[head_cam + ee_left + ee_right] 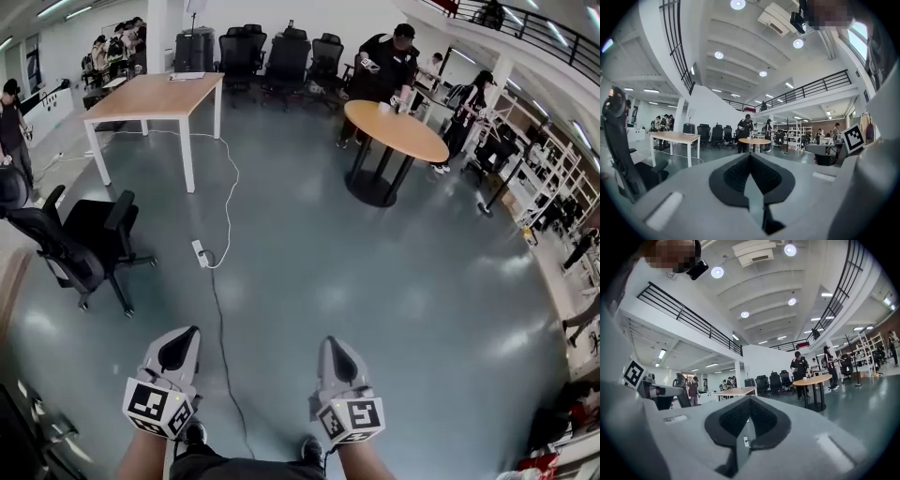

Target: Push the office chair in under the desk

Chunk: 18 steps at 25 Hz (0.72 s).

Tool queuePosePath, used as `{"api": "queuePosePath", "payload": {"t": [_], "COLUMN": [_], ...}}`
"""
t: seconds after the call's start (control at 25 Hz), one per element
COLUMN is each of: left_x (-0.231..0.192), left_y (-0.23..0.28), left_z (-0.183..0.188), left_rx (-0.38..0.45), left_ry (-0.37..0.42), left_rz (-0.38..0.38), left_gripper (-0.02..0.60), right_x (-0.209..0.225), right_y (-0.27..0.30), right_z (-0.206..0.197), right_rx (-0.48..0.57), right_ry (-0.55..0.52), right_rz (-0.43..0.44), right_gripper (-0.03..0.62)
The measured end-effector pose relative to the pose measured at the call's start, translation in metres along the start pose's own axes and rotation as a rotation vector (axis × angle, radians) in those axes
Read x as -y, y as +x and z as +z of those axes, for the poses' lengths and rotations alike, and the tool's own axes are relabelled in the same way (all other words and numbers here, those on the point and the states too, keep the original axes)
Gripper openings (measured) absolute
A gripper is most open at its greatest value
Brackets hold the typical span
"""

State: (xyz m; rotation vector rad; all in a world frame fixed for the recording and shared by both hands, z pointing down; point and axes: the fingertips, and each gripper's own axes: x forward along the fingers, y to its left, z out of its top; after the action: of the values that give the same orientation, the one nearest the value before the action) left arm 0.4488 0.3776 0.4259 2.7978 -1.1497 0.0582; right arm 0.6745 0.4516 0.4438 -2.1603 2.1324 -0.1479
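Chair position: the black, high-backed office chair (pixel 80 239) on castors stands at the left of the head view, forward and to the left of both grippers and well apart from them.
Desk position: the rectangular wooden-topped desk (pixel 155 96) with white legs lies beyond the chair, further up and slightly right, with open floor between the two.
Chair facing: the backrest is on the near-left side and the seat and armrests point roughly toward the desk, so a push on the backrest looks the likely way in.
Nearer hand: the left gripper (pixel 180 347) is closer to the chair, and the right gripper (pixel 338 356) sits beside it, further off.
Fingers: both pairs of jaws are pressed together and hold nothing.
Surface: the smooth grey-blue floor (pixel 328 262) is glossy, so the castors should roll easily.
Hazard: a white power strip (pixel 199 253) and its trailing cable (pixel 228 187) lie just right of the chair and could catch a wheel.
Room: a large open office with a round wooden table (pixel 398 131), spare black chairs and several people standing far back.
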Motion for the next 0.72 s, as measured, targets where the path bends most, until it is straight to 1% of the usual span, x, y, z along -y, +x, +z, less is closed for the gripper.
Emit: {"api": "queuePosePath", "payload": {"t": [0.16,0.28,0.36,0.48,0.64,0.72], "left_x": [-0.077,-0.115,-0.133,-0.146,-0.143,-0.143], "left_y": [-0.047,-0.075,-0.086,-0.095,-0.095,-0.091], "left_z": [-0.001,-0.001,0.000,0.005,0.008,0.011], "left_rx": [-0.022,-0.029,-0.023,-0.009,0.001,-0.001], "left_ry": [0.010,0.017,0.010,0.000,-0.002,-0.008], "left_rz": [-0.024,-0.042,-0.051,-0.050,-0.080,-0.081], "left_gripper": [0.017,0.017,0.017,0.017,0.018,0.018], "right_x": [-0.074,-0.121,-0.148,-0.175,-0.176,-0.174], "right_y": [0.033,0.044,0.047,0.050,0.053,0.058], "right_z": [-0.010,-0.006,-0.006,-0.008,-0.018,-0.021], "right_rx": [0.005,0.025,0.032,0.015,0.007,0.014], "right_ry": [0.004,0.009,-0.001,-0.040,-0.020,-0.009], "right_rz": [-0.038,-0.054,-0.046,-0.025,-0.035,-0.036], "right_gripper": [-0.009,-0.009,-0.009,-0.009,-0.009,-0.009]}}
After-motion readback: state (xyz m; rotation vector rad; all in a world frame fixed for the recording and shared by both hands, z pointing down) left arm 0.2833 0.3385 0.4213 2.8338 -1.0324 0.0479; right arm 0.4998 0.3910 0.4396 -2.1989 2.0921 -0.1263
